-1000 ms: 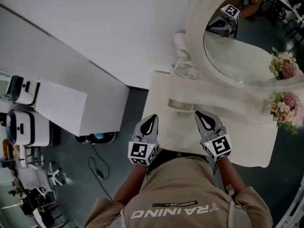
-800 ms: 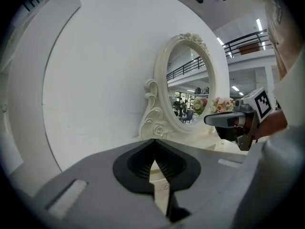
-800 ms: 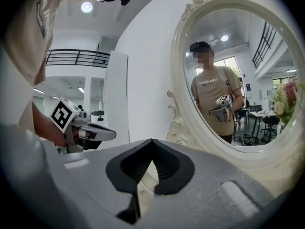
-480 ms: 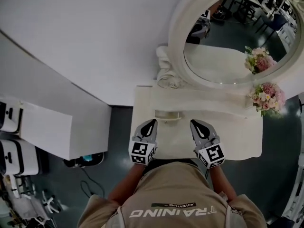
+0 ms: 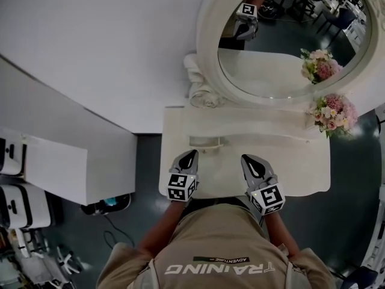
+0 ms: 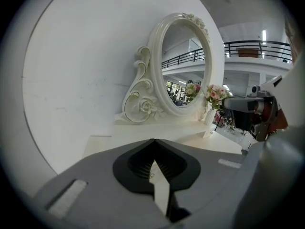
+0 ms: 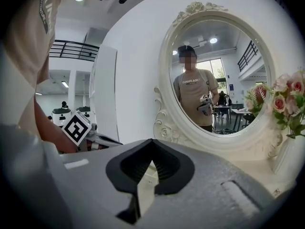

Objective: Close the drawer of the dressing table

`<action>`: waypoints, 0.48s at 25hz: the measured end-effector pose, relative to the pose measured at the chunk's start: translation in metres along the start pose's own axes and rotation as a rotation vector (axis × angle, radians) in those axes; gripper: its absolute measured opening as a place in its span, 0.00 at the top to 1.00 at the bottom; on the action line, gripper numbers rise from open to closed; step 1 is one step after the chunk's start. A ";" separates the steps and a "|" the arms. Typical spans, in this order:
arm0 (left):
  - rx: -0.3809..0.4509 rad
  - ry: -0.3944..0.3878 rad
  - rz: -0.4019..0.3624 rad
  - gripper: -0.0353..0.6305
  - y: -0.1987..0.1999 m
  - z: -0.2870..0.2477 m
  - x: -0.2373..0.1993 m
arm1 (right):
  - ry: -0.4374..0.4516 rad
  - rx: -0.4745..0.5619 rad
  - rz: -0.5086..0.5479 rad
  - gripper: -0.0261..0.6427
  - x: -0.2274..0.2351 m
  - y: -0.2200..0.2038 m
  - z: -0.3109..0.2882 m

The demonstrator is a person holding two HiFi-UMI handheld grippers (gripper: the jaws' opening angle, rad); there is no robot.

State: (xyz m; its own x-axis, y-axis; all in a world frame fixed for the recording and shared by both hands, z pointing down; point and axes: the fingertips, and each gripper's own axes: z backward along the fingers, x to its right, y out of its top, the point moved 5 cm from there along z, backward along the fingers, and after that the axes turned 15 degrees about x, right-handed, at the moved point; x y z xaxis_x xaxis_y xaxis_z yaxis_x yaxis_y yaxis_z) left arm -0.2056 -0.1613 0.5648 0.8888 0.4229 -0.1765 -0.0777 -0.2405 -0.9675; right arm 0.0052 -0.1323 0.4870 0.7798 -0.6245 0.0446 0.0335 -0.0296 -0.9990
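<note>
Above the near edge of the dressing table (image 5: 295, 164) hang the left gripper (image 5: 187, 158) and right gripper (image 5: 251, 161), the 2 side by side, jaws pressed together, gripping nothing.

Mirror (image 5: 283, 50) top beyond frame edge.

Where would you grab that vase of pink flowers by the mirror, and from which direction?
I'd grip the white vase by its body, below the flowers, jaws level, coming from the front edge of the table. It stands upright, blooms spread over its top, and the mirror stands just behind.
</note>
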 end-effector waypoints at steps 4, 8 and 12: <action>-0.074 -0.001 0.000 0.92 -0.022 -0.009 0.005 | -0.002 0.019 -0.008 0.96 0.007 0.000 0.003; -0.172 0.007 0.060 0.92 -0.053 -0.021 0.005 | -0.007 0.031 -0.017 0.96 0.015 -0.002 0.004; -0.273 0.030 0.133 0.92 -0.083 -0.028 0.000 | -0.017 0.023 -0.025 0.96 0.022 -0.005 0.006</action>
State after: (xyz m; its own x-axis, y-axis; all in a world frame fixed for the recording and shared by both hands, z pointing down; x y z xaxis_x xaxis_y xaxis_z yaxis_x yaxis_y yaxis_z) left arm -0.1861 -0.1655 0.6506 0.8922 0.3467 -0.2894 -0.0741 -0.5196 -0.8512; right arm 0.0259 -0.1411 0.4933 0.7890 -0.6103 0.0702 0.0674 -0.0277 -0.9973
